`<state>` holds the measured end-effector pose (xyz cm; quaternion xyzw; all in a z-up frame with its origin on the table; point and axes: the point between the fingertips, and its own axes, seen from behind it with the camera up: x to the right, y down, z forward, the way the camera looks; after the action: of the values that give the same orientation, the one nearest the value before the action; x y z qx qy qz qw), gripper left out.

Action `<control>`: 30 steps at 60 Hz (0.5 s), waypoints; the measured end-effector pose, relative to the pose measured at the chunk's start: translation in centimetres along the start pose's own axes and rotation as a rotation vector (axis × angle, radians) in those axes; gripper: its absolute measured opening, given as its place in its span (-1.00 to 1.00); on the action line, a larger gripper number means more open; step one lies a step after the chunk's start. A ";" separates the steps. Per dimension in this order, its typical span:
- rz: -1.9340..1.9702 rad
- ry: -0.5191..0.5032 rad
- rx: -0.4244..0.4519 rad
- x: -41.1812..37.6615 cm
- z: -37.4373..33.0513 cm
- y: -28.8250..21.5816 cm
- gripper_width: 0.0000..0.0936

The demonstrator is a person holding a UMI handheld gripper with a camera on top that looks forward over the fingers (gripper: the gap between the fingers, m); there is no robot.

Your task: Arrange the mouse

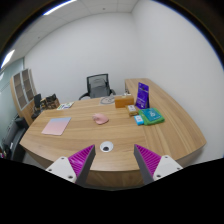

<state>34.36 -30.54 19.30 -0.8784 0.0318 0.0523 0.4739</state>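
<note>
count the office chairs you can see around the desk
1: a black office chair stands behind the desk, at its far edge near the wall. More could be hidden beyond the dark equipment at the desk's far left end. The gripper hangs open over the near edge.

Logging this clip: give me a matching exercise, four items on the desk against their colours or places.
Items:
1. mouse
2. folder
3. chair
4. books

Descriptions:
A. teal, near the purple box
B. black, beyond the desk
C. small, pink, mid-desk
D. flat, pale pink, beside the mouse on the side away from the books

Pairs: 1-C, 2-D, 3-B, 4-A. The gripper has its jaws open, holding nothing.
</note>
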 end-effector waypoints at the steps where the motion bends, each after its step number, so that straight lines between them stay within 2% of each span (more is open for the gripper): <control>1: 0.002 0.002 -0.003 0.0 -0.1 0.1 0.73; 17: 0.004 0.031 0.017 -1.7 -2.2 0.0 0.74; 30: -0.058 0.064 0.026 0.7 0.0 0.6 0.74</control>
<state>35.02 -30.86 18.70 -0.8741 0.0220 0.0100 0.4852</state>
